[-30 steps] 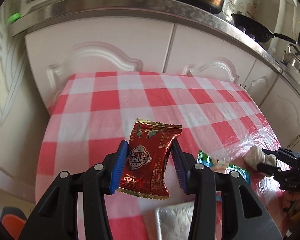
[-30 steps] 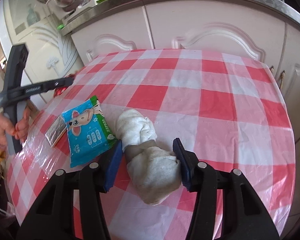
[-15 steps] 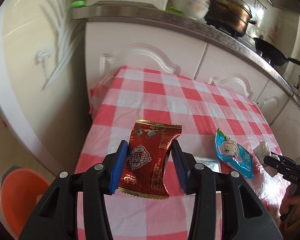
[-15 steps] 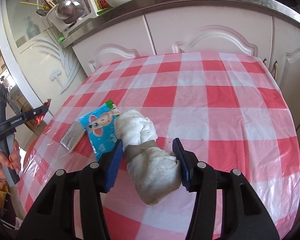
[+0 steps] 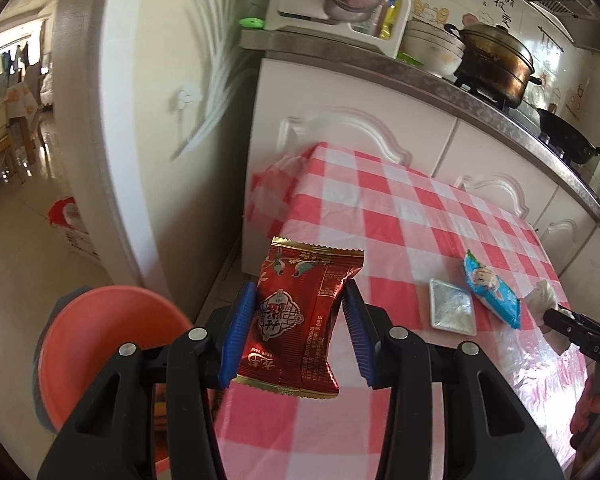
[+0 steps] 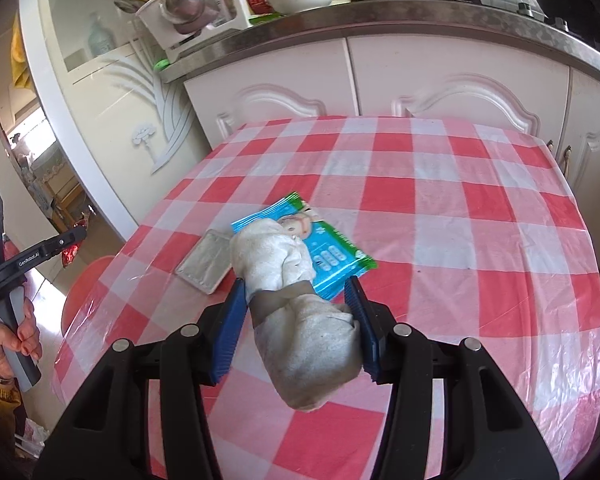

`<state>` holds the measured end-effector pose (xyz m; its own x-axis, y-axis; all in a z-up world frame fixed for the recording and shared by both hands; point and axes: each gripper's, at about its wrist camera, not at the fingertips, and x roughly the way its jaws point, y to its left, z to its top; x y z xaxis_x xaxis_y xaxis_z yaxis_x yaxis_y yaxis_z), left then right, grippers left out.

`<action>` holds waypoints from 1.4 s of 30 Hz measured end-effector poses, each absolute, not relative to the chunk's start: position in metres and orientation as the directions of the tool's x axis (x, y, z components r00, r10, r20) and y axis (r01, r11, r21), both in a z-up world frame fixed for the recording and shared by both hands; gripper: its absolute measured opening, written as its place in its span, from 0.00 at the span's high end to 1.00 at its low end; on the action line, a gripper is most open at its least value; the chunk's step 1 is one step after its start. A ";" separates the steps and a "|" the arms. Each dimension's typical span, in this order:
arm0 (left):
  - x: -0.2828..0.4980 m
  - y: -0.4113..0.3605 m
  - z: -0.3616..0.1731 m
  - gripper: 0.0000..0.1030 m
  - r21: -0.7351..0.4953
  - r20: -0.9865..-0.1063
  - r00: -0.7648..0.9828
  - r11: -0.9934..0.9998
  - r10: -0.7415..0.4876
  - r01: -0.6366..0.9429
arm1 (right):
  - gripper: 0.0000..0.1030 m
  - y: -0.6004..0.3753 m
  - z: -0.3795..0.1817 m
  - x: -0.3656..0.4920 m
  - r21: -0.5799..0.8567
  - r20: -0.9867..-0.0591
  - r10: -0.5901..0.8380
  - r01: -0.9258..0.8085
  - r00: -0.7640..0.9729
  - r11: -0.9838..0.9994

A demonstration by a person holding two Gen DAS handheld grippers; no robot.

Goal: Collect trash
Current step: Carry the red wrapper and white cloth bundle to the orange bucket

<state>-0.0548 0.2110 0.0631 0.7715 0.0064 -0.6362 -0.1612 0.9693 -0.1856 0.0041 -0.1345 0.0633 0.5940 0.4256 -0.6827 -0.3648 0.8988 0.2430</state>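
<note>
My left gripper (image 5: 298, 330) is shut on a red snack wrapper (image 5: 300, 312) and holds it in the air past the table's left edge, to the right of an orange bin (image 5: 100, 344) on the floor. My right gripper (image 6: 296, 316) is shut on a crumpled white tissue wad (image 6: 296, 316), lifted above the checked tablecloth (image 6: 440, 208). A blue wet-wipe pack (image 6: 332, 252) and a silver foil packet (image 6: 204, 266) lie on the cloth behind the wad. The same blue wet-wipe pack (image 5: 492, 294) and silver foil packet (image 5: 452, 306) show at the right of the left wrist view.
White kitchen cabinets (image 6: 440, 80) with a worktop of pots and bowls stand behind the table. A tall white cupboard (image 5: 160, 120) rises beside the bin. A hand (image 6: 12, 340) holds the left gripper at the left edge of the right wrist view.
My left gripper has swung left with the red wrapper, off the table's edge, bringing the orange bin into view. My right gripper has risen a little with the tissue wad.
</note>
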 end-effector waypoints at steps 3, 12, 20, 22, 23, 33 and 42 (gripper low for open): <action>-0.070 0.226 0.060 0.55 -0.191 -0.638 0.769 0.962 0.031 -0.197 | 0.50 -0.125 0.067 -0.002 0.237 -0.683 0.432 -0.380 0.589 0.894; -0.114 0.271 0.047 0.55 -0.204 -0.650 0.753 0.931 0.103 -0.304 | 0.50 -0.088 0.080 -0.016 0.273 -0.680 0.494 -0.438 0.542 0.856; -0.154 0.317 0.038 0.55 -0.228 -0.652 0.739 0.886 0.169 -0.403 | 0.50 -0.034 0.096 -0.026 0.240 -0.681 0.533 -0.535 0.503 0.810; -0.164 0.329 0.035 0.55 -0.230 -0.656 0.731 0.872 0.190 -0.432 | 0.50 -0.019 0.099 -0.028 0.233 -0.681 0.545 -0.561 0.489 0.794; -0.167 0.334 0.033 0.55 -0.232 -0.659 0.726 0.865 0.196 -0.444 | 0.50 -0.010 0.101 -0.029 0.233 -0.681 0.554 -0.576 0.479 0.784; -0.200 0.379 0.014 0.55 -0.279 -0.677 0.696 0.793 0.238 -0.542 | 0.50 0.074 0.103 -0.030 0.299 -0.686 0.650 -0.688 0.326 0.661; -0.200 0.387 0.010 0.55 -0.303 -0.674 0.702 0.781 0.229 -0.546 | 0.50 0.147 0.093 -0.037 0.273 -0.719 0.655 -0.774 0.230 0.571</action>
